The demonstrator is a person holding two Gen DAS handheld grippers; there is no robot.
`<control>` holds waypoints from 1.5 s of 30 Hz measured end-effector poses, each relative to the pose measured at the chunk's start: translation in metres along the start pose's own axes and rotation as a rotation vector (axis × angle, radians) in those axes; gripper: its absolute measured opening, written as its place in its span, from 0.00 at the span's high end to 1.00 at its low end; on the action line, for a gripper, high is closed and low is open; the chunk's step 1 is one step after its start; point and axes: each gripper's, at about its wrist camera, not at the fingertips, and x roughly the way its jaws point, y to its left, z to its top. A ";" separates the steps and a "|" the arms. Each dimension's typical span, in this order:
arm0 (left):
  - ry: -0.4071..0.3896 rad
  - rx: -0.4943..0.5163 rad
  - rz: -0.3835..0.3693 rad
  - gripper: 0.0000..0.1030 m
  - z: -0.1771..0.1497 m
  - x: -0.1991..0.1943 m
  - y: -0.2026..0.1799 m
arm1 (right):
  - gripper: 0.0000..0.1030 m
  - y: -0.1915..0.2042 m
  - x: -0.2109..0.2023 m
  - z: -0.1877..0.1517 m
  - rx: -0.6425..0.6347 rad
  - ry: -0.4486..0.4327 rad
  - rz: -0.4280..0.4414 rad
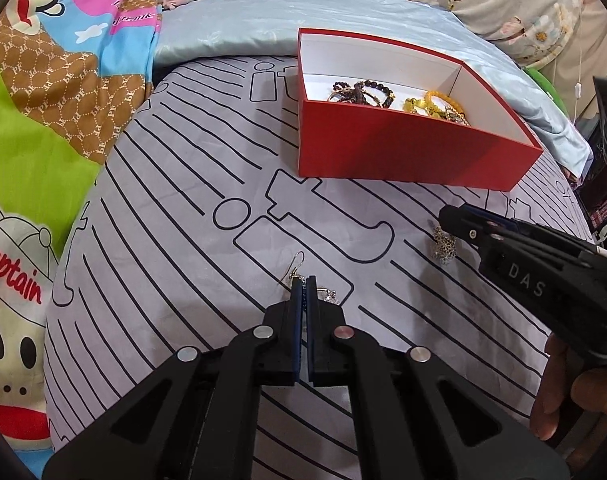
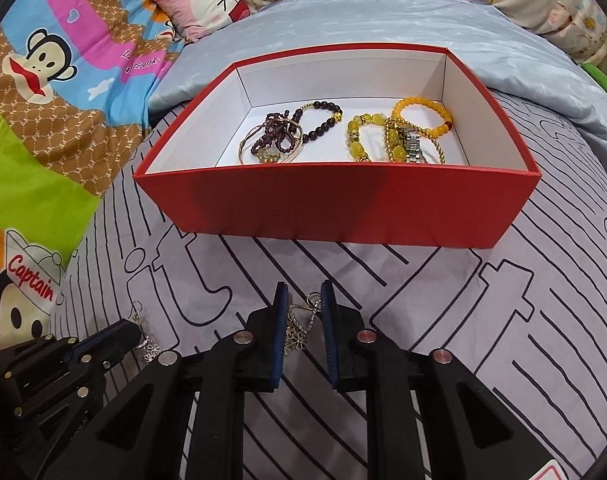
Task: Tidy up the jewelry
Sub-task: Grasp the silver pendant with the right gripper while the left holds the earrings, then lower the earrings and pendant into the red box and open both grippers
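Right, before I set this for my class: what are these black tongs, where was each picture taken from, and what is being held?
There is no robot. A person holds a two-fingered gripper in each hand, and each one has a wide-angle camera looking along its fingers. One picture comes from the left gripper, the other from the right gripper. They work over a grey lined bedsheet. On it stands an open red box, which already holds dark bead bracelets and yellow bead bracelets. The left gripper is shut on one dangly earring. The right gripper's fingers stand either side of a second earring that lies on the sheet, and they do not appear to pinch it yet.
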 end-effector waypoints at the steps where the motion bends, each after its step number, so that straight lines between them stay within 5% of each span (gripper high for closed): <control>1: -0.001 0.000 0.000 1.00 0.001 0.000 0.000 | 0.92 0.000 0.001 0.000 -0.003 0.001 -0.002; 12: -0.005 -0.004 -0.005 1.00 0.003 -0.001 0.000 | 1.00 0.000 -0.007 -0.001 -0.004 -0.018 -0.003; 26: -0.077 -0.014 -0.020 1.00 0.018 -0.035 0.001 | 1.00 -0.016 -0.072 0.000 0.015 -0.117 0.007; 45: -0.215 0.040 -0.045 1.00 0.090 -0.066 -0.030 | 1.00 -0.019 -0.127 0.061 -0.030 -0.268 0.000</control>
